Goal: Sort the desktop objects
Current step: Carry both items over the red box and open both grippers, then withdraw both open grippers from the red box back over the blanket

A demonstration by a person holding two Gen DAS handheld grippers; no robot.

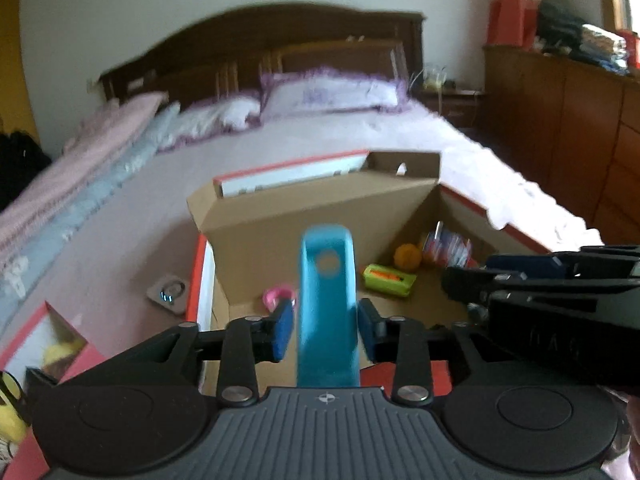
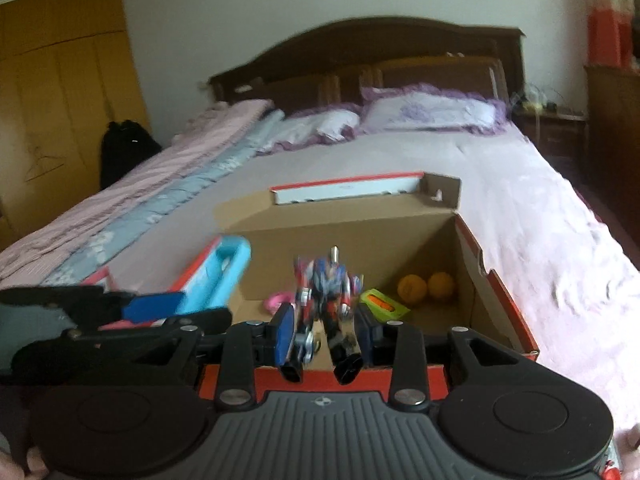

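Observation:
In the left wrist view, a light-blue plastic handle (image 1: 326,300) with a round hole stands upright between the blue pads of my left gripper (image 1: 326,330). A thin gap shows beside it, so the gripper is open. My right gripper (image 2: 326,334) is shut on a red-and-blue toy robot (image 2: 328,292). Both grippers hang at the near edge of an open cardboard box (image 2: 360,240) with red outer walls that sits on the bed. In the box lie a pink item (image 2: 276,300), a green-and-orange item (image 2: 382,304) and two orange balls (image 2: 412,288). The right gripper (image 1: 468,284) reaches in from the right.
A small white device (image 1: 170,294) with a lit display lies on the bed left of the box. A second red box (image 1: 60,352) holding something yellow is at the near left. Pillows (image 2: 432,114) and a headboard are behind, a wooden dresser (image 1: 560,120) on the right and a wardrobe (image 2: 60,100) on the left.

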